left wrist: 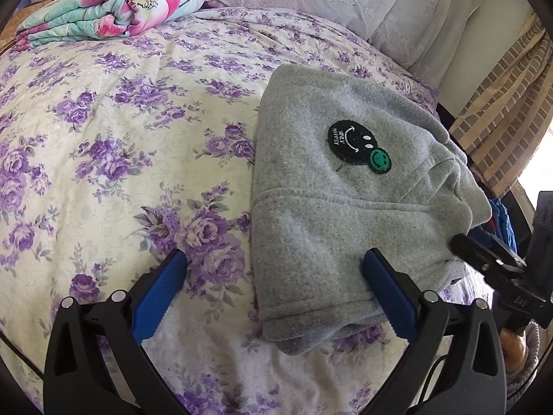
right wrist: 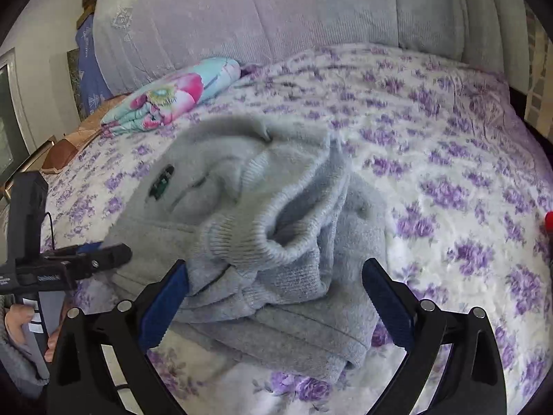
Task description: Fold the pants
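Observation:
Grey fleece pants [left wrist: 331, 207] lie folded in a thick stack on a purple-flowered bedspread [left wrist: 121, 138], with a black and a green smiley patch [left wrist: 359, 145] on top. My left gripper [left wrist: 273, 276] is open, its right blue finger [left wrist: 383, 283] resting at the stack's near edge. In the right wrist view the pants [right wrist: 262, 214] show ribbed cuffs bunched on top. My right gripper [right wrist: 274, 287] is open, its fingers on either side of the cuff bundle, holding nothing. The right gripper also shows in the left wrist view [left wrist: 490, 259]. The left gripper also shows in the right wrist view [right wrist: 90, 259].
A folded floral blanket [left wrist: 110, 10] lies at the far left of the bed. Lilac pillows [left wrist: 345, 3] line the headboard. The bed's right edge and a tan patterned cloth [left wrist: 501, 110] are near the pants. A small red object [right wrist: 549, 223] sits at the right edge.

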